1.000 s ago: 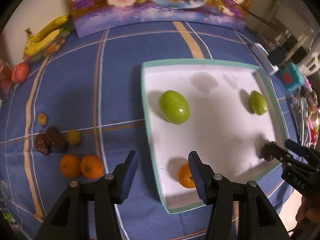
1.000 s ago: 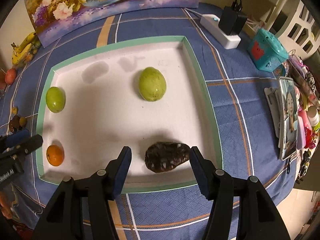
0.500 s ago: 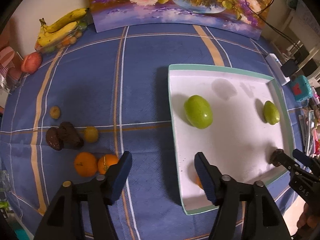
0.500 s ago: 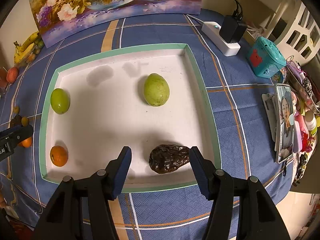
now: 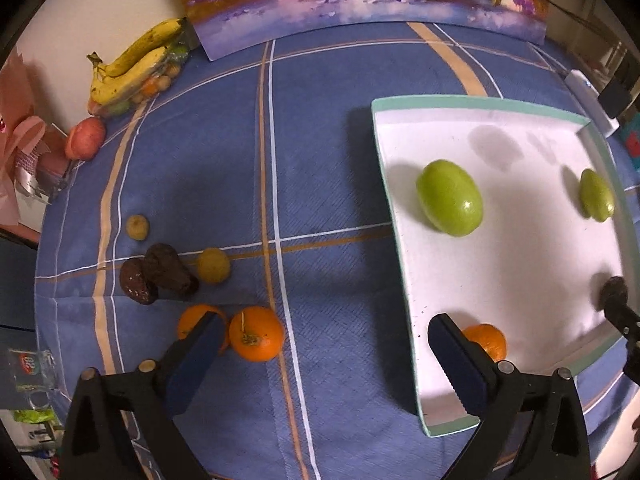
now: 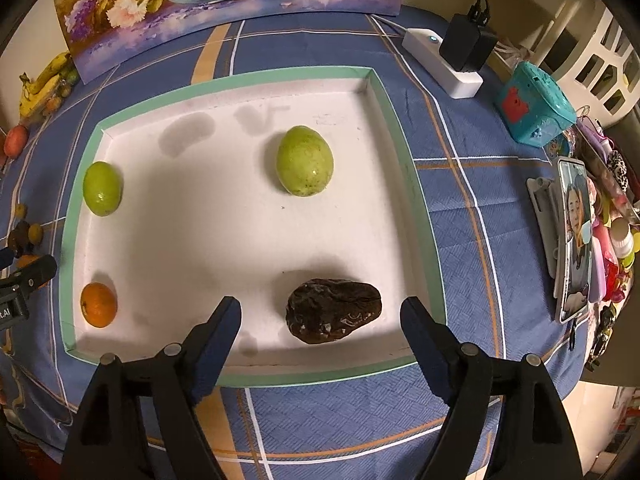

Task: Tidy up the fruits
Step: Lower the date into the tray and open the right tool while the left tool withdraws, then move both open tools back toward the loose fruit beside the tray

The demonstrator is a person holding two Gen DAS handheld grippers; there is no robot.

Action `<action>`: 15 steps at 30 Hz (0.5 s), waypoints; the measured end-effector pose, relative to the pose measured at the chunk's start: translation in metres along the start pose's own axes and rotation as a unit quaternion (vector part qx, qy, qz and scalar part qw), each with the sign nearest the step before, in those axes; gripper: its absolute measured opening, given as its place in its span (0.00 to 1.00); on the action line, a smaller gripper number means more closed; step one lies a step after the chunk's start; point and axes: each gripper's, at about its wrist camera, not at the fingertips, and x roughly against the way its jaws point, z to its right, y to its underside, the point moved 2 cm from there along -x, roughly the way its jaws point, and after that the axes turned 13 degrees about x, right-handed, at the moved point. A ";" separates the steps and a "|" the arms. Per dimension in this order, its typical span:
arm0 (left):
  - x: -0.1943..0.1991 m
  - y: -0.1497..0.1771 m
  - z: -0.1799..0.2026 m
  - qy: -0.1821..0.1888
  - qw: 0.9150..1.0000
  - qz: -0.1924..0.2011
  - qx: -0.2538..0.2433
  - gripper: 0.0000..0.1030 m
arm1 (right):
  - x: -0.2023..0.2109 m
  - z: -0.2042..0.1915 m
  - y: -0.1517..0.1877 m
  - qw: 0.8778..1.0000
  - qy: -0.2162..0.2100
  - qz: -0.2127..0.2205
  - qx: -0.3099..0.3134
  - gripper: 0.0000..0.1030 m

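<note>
Tray (image 6: 416,200) holds four fruits: two green fruits (image 6: 305,161) (image 6: 102,188), one orange (image 6: 98,305) and one dark wrinkled fruit (image 6: 334,311), the last lying free just ahead of the right gripper (image 6: 320,320), whose jaws are opening with bare tray floor either side. On the cloth beside the left gripper (image 5: 324,344) lie two loose oranges (image 5: 256,334), two dark fruits (image 5: 160,274) and two small yellow fruits (image 5: 213,265). Since a second ago the left gripper has swung from the tray towards the cloth; its jaws are opening, empty, straddling the tray's near-left rim
</note>
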 end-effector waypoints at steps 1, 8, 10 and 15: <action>0.001 0.000 0.000 -0.001 1.000 0.000 0.000 1.00 | -0.001 0.000 0.000 1.000 0.000 0.000 -0.001 0.86; 0.003 -0.002 -0.005 0.001 1.000 0.004 0.010 1.00 | -0.002 0.005 0.000 1.000 0.000 0.007 -0.022 0.94; 0.004 -0.003 -0.007 0.001 1.000 0.006 0.011 1.00 | 0.000 0.005 -0.001 1.000 -0.003 0.015 -0.027 0.94; 0.010 -0.007 -0.014 -0.004 1.000 0.018 0.011 1.00 | 0.008 0.005 -0.004 0.998 -0.008 0.046 -0.035 0.94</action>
